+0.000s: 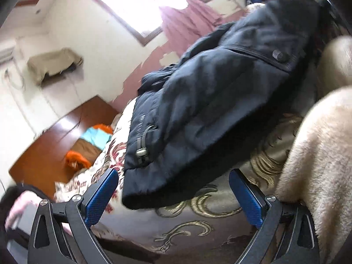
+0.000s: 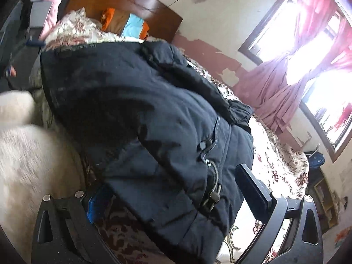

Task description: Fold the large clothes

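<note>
Left wrist view: left tongs (image 1: 173, 184), fingers spread apart, nothing between them.
Jacket (image 1: 215, 101): dark padded, on the floral bedspread (image 1: 193, 215), hem corner just beyond the left tongs; long axis runs away up-right.
Right tongs (image 2: 173, 189): fingers spread, jacket hem (image 2: 176, 198) between them, grip unclear.
Far: pink curtains (image 2: 279, 88).

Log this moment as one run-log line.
dark navy padded jacket lying on floral bedspread | left hand-held gripper open, near hem | right hand-held gripper open around jacket edge
</note>
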A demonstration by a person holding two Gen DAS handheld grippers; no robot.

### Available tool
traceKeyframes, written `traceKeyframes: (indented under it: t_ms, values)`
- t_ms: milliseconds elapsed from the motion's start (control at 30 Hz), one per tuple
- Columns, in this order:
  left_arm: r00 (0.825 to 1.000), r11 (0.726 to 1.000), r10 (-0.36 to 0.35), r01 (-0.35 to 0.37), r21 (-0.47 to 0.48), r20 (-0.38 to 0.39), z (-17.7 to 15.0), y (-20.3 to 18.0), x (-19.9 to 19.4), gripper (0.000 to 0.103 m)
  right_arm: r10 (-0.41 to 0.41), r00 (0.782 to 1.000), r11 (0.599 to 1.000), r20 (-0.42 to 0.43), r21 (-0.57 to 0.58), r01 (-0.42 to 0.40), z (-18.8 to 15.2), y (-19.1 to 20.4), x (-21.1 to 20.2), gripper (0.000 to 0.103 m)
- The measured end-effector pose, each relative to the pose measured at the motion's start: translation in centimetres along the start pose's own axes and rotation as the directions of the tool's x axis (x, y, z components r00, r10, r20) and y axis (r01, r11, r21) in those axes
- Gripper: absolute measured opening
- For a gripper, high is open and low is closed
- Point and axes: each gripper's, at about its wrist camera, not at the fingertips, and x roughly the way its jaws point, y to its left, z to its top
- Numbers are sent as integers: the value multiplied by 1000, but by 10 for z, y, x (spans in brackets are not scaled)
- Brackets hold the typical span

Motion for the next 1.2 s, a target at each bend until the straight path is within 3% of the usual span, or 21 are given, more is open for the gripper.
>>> traceKeyframes:
  t_ms: [333,400,467,600,667,800,1000,1200]
  values:
    - [999,999,-28,26,-38,-33,7,11,25,101,43,999,995,10,95,-44,8,-21,5,101]
    - [1000,998,-19,19,-53,-17,9,16,24,91,48,999,995,6,91,-49,6,-20,5,101]
    - [1000,997,-27,26,-72,-9,12,20,22,72,49,999,996,6,76,-49,4,-17,4,101]
    - [999,997,-45,46,-62,20,20,22,17,53,65,998,998,7,12,-65,-4,-10,-4,101]
    - [998,996,-70,70,-59,7,24,21,20,38,85,996,996,-7,-36,-85,-9,-7,-6,101]
    - [995,991,-96,95,-90,-15,32,23,23,30,78,996,986,-34,-143,-82,-17,8,-7,101]
    - [992,981,-123,116,-155,-35,45,34,25,21,-45,996,959,-73,-282,23,-27,32,8,101]
    - [993,983,-111,104,-149,-43,54,37,21,18,-141,990,946,24,-292,142,-24,45,3,100]
